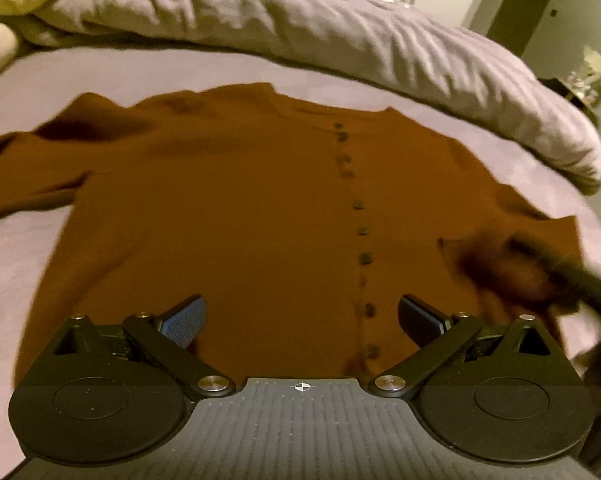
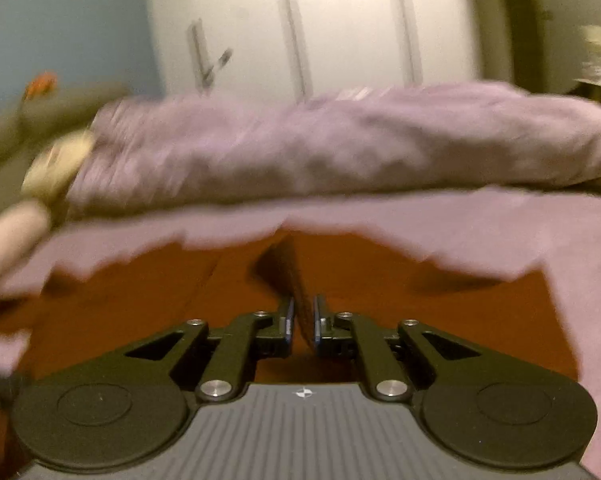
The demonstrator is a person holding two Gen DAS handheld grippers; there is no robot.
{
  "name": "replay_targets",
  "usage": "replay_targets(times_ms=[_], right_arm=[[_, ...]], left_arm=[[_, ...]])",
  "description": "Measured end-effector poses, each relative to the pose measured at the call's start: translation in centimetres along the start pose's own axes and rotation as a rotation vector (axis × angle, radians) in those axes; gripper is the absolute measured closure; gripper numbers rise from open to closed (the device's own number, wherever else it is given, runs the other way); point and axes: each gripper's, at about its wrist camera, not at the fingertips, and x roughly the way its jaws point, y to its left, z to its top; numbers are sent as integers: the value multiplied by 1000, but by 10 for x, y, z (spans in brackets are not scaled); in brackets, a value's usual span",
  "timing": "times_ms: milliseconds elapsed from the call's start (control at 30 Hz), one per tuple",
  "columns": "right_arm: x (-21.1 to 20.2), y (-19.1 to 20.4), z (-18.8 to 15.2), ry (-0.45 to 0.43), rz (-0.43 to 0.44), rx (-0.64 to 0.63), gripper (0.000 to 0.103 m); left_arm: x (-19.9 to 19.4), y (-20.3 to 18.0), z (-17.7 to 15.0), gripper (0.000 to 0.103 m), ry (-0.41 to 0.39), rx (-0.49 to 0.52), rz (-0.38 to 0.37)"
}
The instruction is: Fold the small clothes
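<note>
Brown cardigan [image 1: 228, 208] lies flat on a lilac bed [image 1: 148, 68], rumpled duvet [image 1: 340, 36] at twelve o'clock; left tongs [image 1: 302, 320] gape empty, right tongs [image 2: 302, 320] pinch cardigan fabric.

Rumpled lilac duvet [image 1: 340, 36], purple bedsheet [image 1: 220, 68], white wardrobe doors [image 2: 300, 40]

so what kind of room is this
Most likely a bedroom: a brown button-up top lies on a bed's purple sheet, a rumpled duvet is bunched behind it, and tall white wardrobe doors stand beyond.
</note>
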Motion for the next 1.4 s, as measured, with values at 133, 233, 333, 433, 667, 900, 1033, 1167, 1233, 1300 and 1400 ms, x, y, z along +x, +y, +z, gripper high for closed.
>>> replay_targets(times_ms=[133, 233, 333, 433, 667, 900, 1033, 1167, 1233, 1300, 1400], right_arm=[[-6, 2, -28, 49, -98, 26, 85], [-29, -14, -41, 27, -205, 40, 85], [-39, -26, -52, 14, -324, 30, 85], [-46, -42, -68, 26, -446, 22, 85], [-56, -50, -91, 29, -472, -23, 82], [-39, -30, -85, 34, -561, -129, 71], [-35, -28, -84, 49, -588, -161, 66], [-34, -26, -80, 62, -605, -173, 64], [-33, -22, -79, 69, -615, -181, 64], [-30, -19, -77, 77, -623, -200, 63], [-27, -14, -73, 82, -620, -216, 56]], left_arm=[[11, -22, 10, 0, -2, 40, -63], [27, -49, 16, 0, 17, 40, -160], [54, -79, 21, 0, 64, 45, -237], [80, -98, 23, 15, 126, 23, -268], [109, -114, 22, 40, 158, -12, -289], [116, -116, 29, 92, 186, -1, -291], [106, -104, 39, 95, 148, -21, -289], [85, -77, 58, 95, 65, -9, -244], [78, -58, 68, 95, 27, -15, -207], [70, -33, 78, 95, -18, -11, -149], [66, 9, 90, 95, -46, -57, -66]])
